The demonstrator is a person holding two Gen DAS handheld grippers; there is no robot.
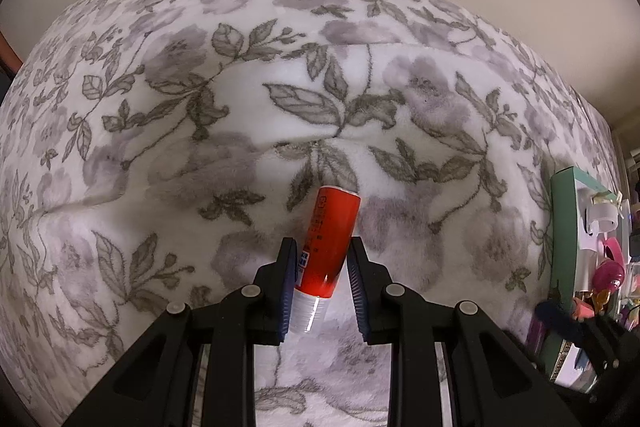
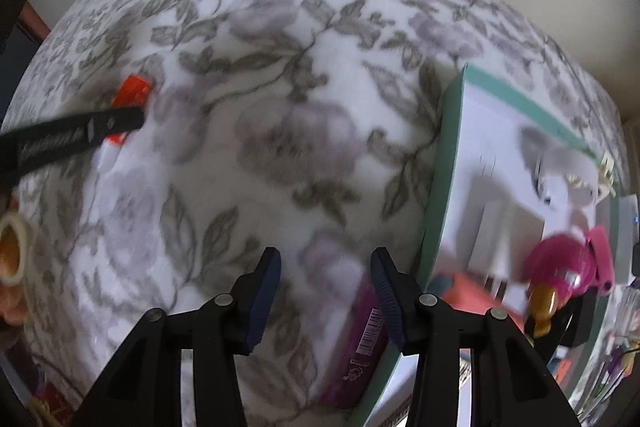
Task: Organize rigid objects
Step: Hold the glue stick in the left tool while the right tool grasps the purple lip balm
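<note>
Left wrist view: left tongs clamped on a red tube with a white cap, held tilted above the floral blanket. Right wrist view, blurred: right tongs parted and empty, jaws set over the blanket just beside a purple box leaning against the green-rimmed tray. Tray already stocked with white items and a pink toy. Step in hand, by judgement: carrying the tube toward the tray. Next: swing right over the rim, lower, release clear of the toy; purple box probably next for the right tongs.
</note>
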